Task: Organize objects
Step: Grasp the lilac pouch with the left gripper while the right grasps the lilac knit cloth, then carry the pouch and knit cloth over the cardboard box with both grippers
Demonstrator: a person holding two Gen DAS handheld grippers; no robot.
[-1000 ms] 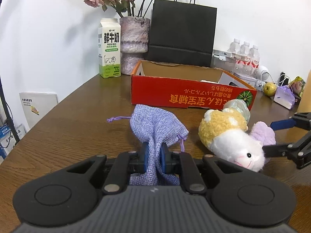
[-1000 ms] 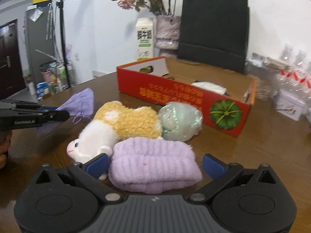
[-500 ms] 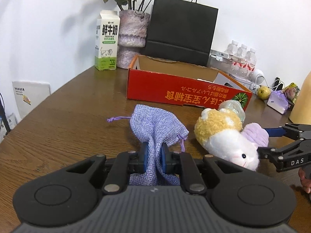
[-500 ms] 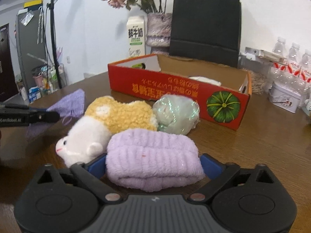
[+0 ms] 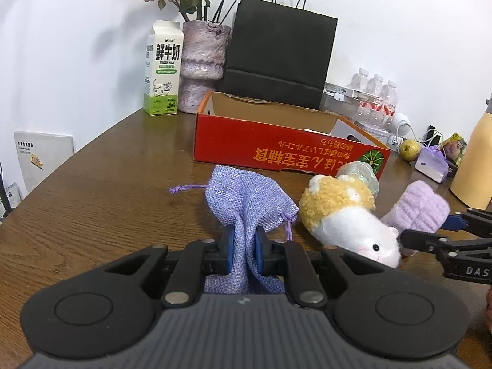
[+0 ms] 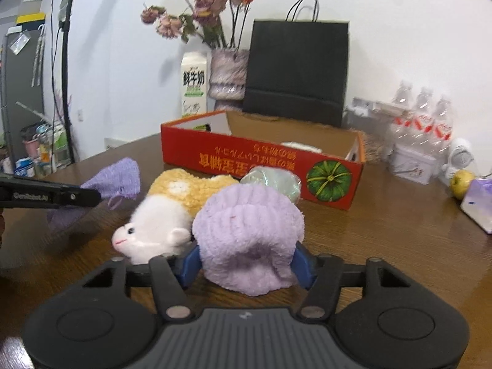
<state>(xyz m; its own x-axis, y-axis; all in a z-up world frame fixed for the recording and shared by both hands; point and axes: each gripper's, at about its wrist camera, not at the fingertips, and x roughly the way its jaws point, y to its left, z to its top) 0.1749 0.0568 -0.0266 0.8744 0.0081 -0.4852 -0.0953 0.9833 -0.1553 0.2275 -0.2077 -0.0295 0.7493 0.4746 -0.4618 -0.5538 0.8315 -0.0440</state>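
Right claw [image 6: 246,264] closing on purple sock [image 6: 249,233].

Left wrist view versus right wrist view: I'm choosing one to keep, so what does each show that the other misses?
Only the left wrist view shows the left gripper shut on the purple pouch, plus a yellow flask. Only the right wrist view shows the right gripper closing around the lilac knit roll, and a grey cabinet. Both show the red box, plush toy and milk carton.

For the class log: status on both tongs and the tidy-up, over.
Left tongs shut on purple pouch. Right tongs closing around lilac towel. Plush toy touches towel; red box open behind.
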